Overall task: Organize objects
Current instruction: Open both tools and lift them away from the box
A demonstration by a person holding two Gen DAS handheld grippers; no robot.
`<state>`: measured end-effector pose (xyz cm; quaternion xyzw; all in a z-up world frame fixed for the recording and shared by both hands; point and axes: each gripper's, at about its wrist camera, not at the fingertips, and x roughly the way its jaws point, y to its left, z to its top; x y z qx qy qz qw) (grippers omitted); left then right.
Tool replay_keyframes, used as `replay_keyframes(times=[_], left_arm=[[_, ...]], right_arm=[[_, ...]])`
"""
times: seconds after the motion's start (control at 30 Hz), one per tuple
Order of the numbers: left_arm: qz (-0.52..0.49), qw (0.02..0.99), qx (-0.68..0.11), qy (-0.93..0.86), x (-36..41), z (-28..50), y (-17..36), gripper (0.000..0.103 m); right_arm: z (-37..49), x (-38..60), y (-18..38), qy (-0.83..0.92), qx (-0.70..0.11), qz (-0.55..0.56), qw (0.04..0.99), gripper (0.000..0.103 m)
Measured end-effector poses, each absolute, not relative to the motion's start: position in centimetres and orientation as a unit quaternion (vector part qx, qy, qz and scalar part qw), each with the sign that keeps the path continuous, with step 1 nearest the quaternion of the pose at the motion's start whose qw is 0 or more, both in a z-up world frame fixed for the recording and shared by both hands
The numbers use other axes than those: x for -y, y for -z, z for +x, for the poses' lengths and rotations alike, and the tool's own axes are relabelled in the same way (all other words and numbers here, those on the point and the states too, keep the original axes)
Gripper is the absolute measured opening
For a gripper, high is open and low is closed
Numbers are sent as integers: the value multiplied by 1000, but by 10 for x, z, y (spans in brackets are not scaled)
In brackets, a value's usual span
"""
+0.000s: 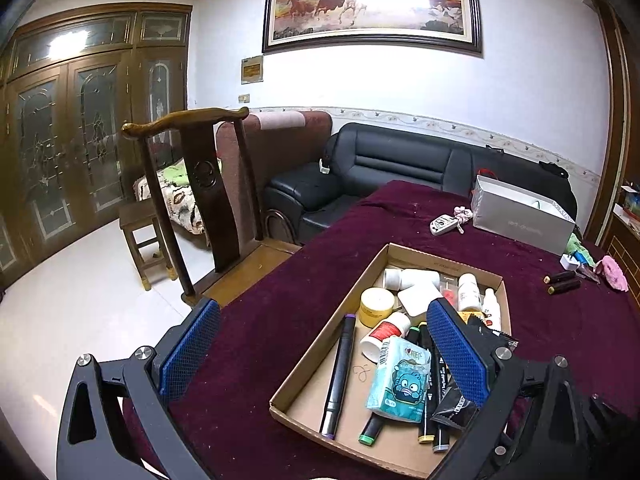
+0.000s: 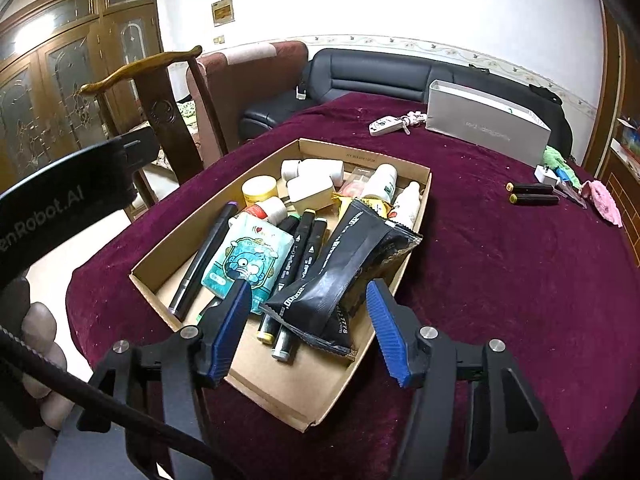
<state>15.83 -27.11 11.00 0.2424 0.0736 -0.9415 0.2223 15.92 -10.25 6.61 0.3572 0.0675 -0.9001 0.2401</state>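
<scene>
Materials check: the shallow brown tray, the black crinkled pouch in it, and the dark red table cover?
Shallow brown tray: cardboard, matte; raw folded edges. Black crinkled pouch: probably plastic film or foil, glossy; creases, serrated sealed ends. Dark red table cover: napped fabric, velvet-like; lint clings to it.

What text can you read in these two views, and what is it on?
"enRobot.AI": on the left gripper's black body, cut off at the frame edge.
Black foil packet: white print, too distorted to read.
Markers: white lettering, too small.
Tissue pack: small print, blurred.
Grey box: faint mirrored lettering, illegible.
Horse painting: calligraphy, unreadable.

Bright, glare-washed painting, fisheye-warped edges
</scene>
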Motion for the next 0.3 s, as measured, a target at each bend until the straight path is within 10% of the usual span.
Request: replay_keyframes(times=[0.3], left_arm=[[263, 230, -70, 934, 269, 153, -105, 101]], right_arm=[[157, 98, -67, 900, -61, 361, 238, 59]])
